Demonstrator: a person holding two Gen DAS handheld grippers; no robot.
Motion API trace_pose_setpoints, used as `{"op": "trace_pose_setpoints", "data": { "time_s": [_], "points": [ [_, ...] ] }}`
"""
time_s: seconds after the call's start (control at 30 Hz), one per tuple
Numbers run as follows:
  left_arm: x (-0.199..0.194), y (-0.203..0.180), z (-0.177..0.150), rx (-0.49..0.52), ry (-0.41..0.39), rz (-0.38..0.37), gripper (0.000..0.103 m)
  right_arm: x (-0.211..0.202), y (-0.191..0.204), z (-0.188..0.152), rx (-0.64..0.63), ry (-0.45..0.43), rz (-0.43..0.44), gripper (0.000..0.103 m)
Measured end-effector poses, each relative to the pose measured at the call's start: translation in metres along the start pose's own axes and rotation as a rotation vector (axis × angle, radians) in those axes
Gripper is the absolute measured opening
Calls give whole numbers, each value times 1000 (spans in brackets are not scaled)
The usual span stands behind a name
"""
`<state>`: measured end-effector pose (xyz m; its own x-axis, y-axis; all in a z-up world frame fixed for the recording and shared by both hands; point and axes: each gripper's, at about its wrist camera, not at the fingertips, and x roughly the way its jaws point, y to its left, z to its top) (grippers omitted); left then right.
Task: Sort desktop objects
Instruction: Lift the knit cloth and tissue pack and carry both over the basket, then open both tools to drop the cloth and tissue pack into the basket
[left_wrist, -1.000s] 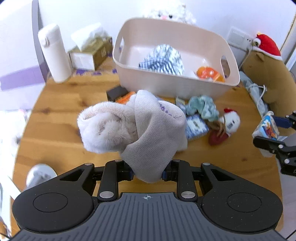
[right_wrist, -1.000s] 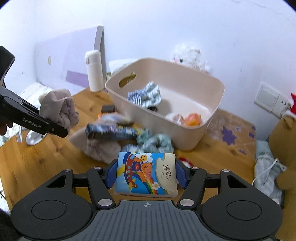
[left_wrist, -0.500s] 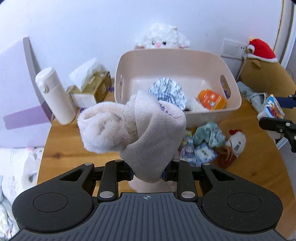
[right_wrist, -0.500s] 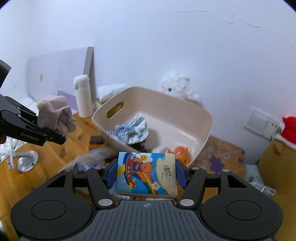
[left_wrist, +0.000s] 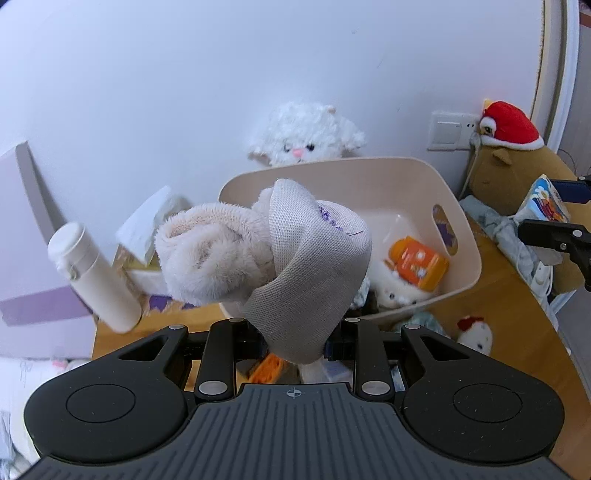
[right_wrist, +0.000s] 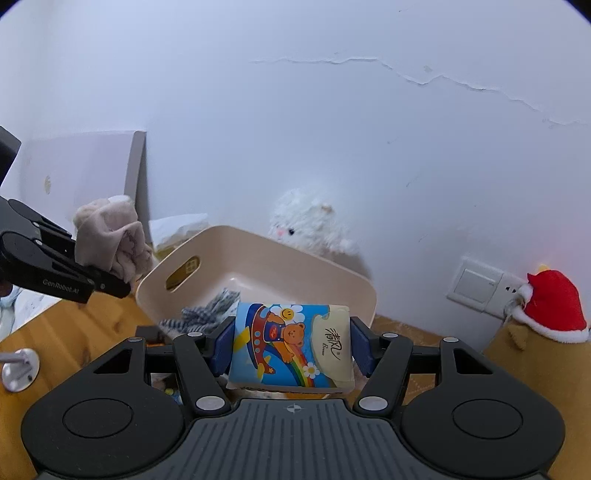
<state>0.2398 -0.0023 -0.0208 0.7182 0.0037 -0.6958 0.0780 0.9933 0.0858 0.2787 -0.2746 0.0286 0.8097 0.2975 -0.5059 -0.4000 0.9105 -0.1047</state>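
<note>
Left gripper (left_wrist: 293, 341) clamped on fuzzy sock bundle (left_wrist: 266, 254); right gripper (right_wrist: 291, 349) squeezing tissue pack (right_wrist: 290, 345). Only left view shows orange pack (left_wrist: 417, 264) inside bin (left_wrist: 458, 236).

Each view sits just behind its own gripper and looks forward and downward along the fingers through a fisheye lens, so the black gripper body fills the lower part of the picture. The left wrist view faces the beige bin (left_wrist: 424, 177) from close above the wooden tabletop (left_wrist: 517, 314), with the right gripper (left_wrist: 554, 221) at its right edge. The right wrist view faces the same bin (right_wrist: 258, 254) from further right, with more wall; both share the white plush toy (right_wrist: 306, 225) and the left gripper (right_wrist: 107, 284).
</note>
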Motion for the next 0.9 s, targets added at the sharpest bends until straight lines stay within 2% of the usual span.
{"op": "trace_pose_setpoints", "data": {
  "time_s": [0.27, 0.43, 0.73, 0.9],
  "points": [
    [29, -11, 20, 60, 9, -19, 27, 28, 3, 14, 8, 12, 13, 60],
    [56, -24, 22, 136, 29, -14, 27, 53, 12, 16, -23, 44, 27, 60],
    [104, -34, 20, 164, 134, -19, 27, 103, 18, 6, -33, 155, 19, 60],
    [131, -30, 19, 128, 202, 1, 27, 131, 14, -2, -18, 211, 2, 60]
  ]
}}
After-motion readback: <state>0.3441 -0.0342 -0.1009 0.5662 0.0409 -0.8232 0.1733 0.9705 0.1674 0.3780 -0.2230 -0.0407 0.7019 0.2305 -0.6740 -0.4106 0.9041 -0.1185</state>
